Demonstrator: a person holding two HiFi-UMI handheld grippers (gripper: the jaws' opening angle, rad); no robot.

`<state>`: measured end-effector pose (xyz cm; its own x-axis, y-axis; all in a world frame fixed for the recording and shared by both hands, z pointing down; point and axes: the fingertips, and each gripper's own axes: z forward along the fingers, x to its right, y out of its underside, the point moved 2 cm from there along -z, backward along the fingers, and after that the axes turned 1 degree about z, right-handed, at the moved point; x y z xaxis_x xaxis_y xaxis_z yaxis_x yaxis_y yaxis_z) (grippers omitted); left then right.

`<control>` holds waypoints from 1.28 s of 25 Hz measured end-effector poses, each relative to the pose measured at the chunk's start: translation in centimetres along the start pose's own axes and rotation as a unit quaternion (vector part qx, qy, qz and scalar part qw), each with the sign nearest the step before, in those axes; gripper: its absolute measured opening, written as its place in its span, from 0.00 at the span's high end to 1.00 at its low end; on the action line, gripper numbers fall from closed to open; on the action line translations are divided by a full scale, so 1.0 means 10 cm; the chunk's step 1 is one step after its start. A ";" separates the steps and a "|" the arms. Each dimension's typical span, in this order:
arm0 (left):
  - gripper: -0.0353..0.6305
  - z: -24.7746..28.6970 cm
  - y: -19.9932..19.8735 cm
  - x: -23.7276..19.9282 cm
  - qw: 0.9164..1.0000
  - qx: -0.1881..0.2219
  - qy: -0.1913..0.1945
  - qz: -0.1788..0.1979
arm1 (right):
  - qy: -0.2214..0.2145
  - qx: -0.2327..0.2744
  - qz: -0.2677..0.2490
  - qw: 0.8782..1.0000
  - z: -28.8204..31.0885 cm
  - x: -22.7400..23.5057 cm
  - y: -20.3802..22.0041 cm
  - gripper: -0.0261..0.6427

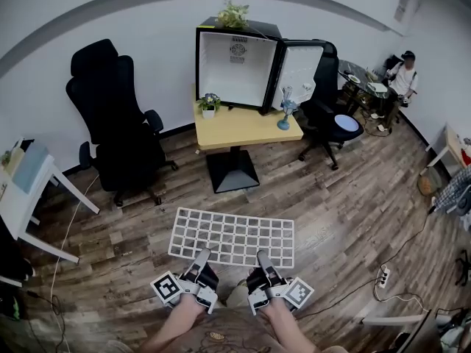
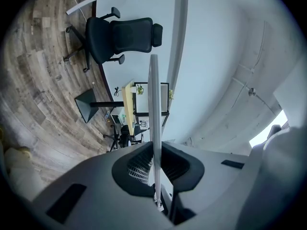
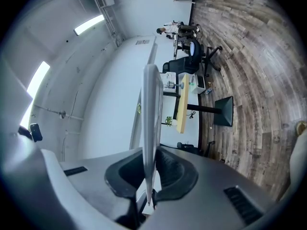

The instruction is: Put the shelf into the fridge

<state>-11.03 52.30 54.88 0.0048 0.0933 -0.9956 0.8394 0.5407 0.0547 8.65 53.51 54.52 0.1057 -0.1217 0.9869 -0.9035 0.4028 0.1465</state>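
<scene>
Black fridge (image 1: pixel 235 63) stands on the desk (image 1: pixel 246 129) with its door (image 1: pixel 300 70) swung open; the white compartment appears empty, no shelf fitted. White wire shelf (image 1: pixel 234 235) hangs roughly level over the wood floor (image 1: pixel 346 212), well apart from the fridge. Left tool (image 1: pixel 202 256) and right tool (image 1: pixel 262 257) each clamp its near edge, jaws closed on the wire. In both gripper views the shelf shows edge-on between the jaws. Judged status: shelf in hand; carrying it to the fridge and sliding it in remain.
</scene>
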 end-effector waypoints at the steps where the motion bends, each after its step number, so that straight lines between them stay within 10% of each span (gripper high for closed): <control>1: 0.87 0.00 -0.02 -0.01 1.000 0.001 -0.001 -0.001 | 0.001 0.001 0.001 1.000 0.02 0.01 0.01 0.93; 32: 0.87 2.38 -1.21 -0.16 0.998 0.058 0.002 0.004 | -0.010 -0.053 0.008 0.999 2.48 0.27 -1.41 0.94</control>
<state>-8.25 25.76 54.01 0.0092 0.1001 -0.9949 0.8967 0.4396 0.0525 11.41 24.98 53.47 0.0828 -0.1323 0.9877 -0.8560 0.4980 0.1385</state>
